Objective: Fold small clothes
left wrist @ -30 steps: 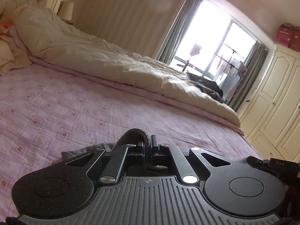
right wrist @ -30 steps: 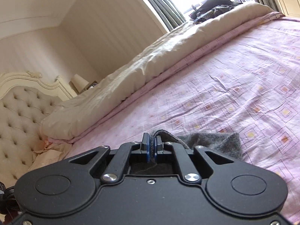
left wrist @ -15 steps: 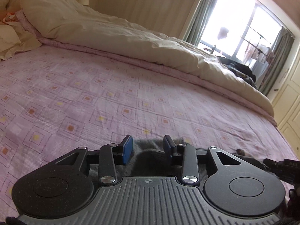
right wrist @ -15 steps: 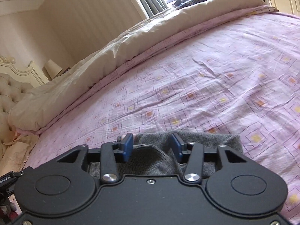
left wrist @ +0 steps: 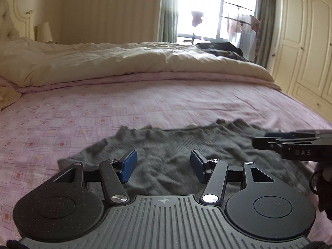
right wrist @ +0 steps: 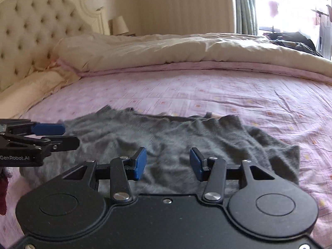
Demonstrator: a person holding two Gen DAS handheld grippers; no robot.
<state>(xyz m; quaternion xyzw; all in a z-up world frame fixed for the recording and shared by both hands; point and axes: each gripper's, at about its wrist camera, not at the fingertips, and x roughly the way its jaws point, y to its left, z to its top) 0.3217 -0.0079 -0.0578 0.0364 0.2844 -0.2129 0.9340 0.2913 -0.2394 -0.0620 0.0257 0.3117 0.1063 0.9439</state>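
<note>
A small dark grey knit garment (left wrist: 176, 145) lies spread flat and wrinkled on the pink patterned bedsheet (left wrist: 83, 112); it also shows in the right wrist view (right wrist: 166, 137). My left gripper (left wrist: 164, 166) is open and empty, just above the garment's near edge on its left part. My right gripper (right wrist: 167, 162) is open and empty above the near edge on its right part. Each gripper shows from the side in the other's view: the right one (left wrist: 290, 143), the left one (right wrist: 37, 137).
A cream duvet (left wrist: 124, 62) is bunched along the far side of the bed, with dark clothes (left wrist: 224, 48) on it near the window. A tufted headboard (right wrist: 37, 31) and pillows are at the left. White wardrobes (left wrist: 307, 41) stand at the right.
Both grippers were shut on the grey garment one second ago. They have opened, let it go and drawn back, and the garment now lies flat on the sheet.
</note>
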